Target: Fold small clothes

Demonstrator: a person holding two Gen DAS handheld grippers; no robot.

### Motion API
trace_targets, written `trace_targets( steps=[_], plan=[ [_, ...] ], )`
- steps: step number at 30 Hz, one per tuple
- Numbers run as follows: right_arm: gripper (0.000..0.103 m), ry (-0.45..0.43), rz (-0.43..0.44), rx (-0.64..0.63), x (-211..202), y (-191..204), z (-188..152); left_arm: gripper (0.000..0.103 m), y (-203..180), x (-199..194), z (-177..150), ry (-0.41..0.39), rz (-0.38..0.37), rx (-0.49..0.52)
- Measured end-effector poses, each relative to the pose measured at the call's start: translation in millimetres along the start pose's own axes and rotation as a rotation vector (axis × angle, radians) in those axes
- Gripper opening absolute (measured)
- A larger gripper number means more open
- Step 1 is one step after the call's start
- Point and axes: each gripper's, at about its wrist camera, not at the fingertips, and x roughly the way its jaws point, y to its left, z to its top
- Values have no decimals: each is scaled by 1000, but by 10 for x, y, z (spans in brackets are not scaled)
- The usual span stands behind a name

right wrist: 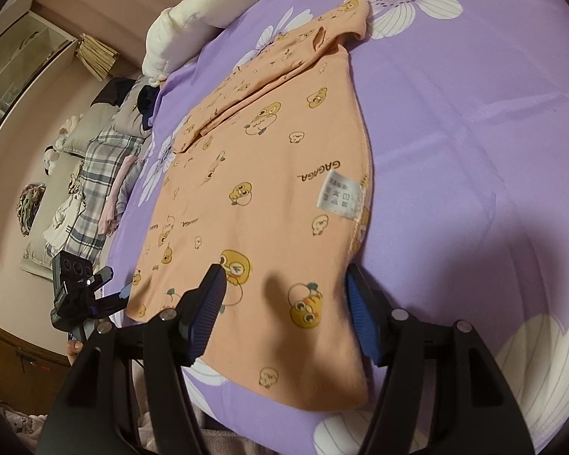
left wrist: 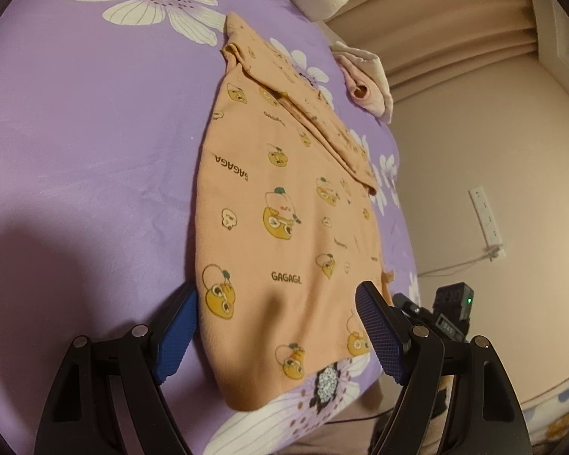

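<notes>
Left wrist view: a purple bedspread (left wrist: 95,132) with white flowers filled the frame beyond and under the jaws.
Garment: a small peach shirt (left wrist: 284,197) printed with cartoon ducks lay flat on the bedspread, running away from the jaws, one sleeve folded across its far part.
Near hem: it lay between the two blue pads, not pinched by them.
Left gripper (left wrist: 277,326): jaws stood wide apart, one pad at the shirt's left edge, the other over its right part; nothing gripped.
Right gripper (right wrist: 284,299): jaws stood apart over the shirt's near end, one pad above the cloth, the other at its right edge; whether the pads touched the cloth I could not tell.
White cushion (right wrist: 186,19): far beyond the jaws, at the bed's edge.
Pink cloth (left wrist: 364,83): bunched beyond the right jaw, beside the shirt.
Care label (right wrist: 339,195): ahead of the right jaw, at the shirt's side seam.
</notes>
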Motion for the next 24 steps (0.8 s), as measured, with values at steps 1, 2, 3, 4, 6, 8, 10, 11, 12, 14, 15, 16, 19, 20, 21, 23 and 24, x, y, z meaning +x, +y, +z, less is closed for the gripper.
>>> trace_targets(
  steps=[1,2,3,4,6,8,10,11,12,14,15,16,19,20,21,23,24],
  plan=[
    [64,-2,1,1,2,-4,5,80,-3,6,10,-2,-3,-1],
    [64,-4,3,5,11,-6,16,80,-8,14,17,-3,-3,-3],
    [64,-6,5,9,15,-10,24,80,-8,17,30,-5,-5,-5],
    [64,-7,5,13,11,-5,33,80,-6,16,38,-4,-7,-5],
    [64,-8,8,16,19,-5,50,80,-9,18,38,-1,-7,-5],
    [64,-6,8,12,17,-6,56,80,5,-8,34,0,-15,-10],
    [64,-4,12,11,9,-12,51,80,57,-72,37,-7,-32,-30],
    [64,-4,15,14,1,-24,49,80,78,-99,39,-11,-40,-39],
    [64,-3,18,18,-5,-27,41,80,101,-125,38,-18,-48,-48],
    [64,-4,24,18,-30,-38,15,80,142,-178,36,-25,-68,-62],
    [64,-3,28,16,-42,-53,-2,80,164,-195,37,-29,-73,-67],
    [64,-3,31,14,-49,-59,-11,80,180,-205,40,-31,-81,-73],
    [62,-7,40,13,-67,-85,-39,80,177,-200,60,-38,-78,-78],
    [62,-7,46,19,-69,-98,-41,80,174,-193,67,-36,-81,-76],
    [62,-7,51,25,-68,-105,-39,80,168,-169,73,-31,-83,-73],
    [62,-6,53,25,-59,-110,-22,80,145,-113,102,-19,-93,-62],
    [62,-6,54,22,-48,-110,-14,80,126,-74,127,-13,-98,-54]
  ],
)
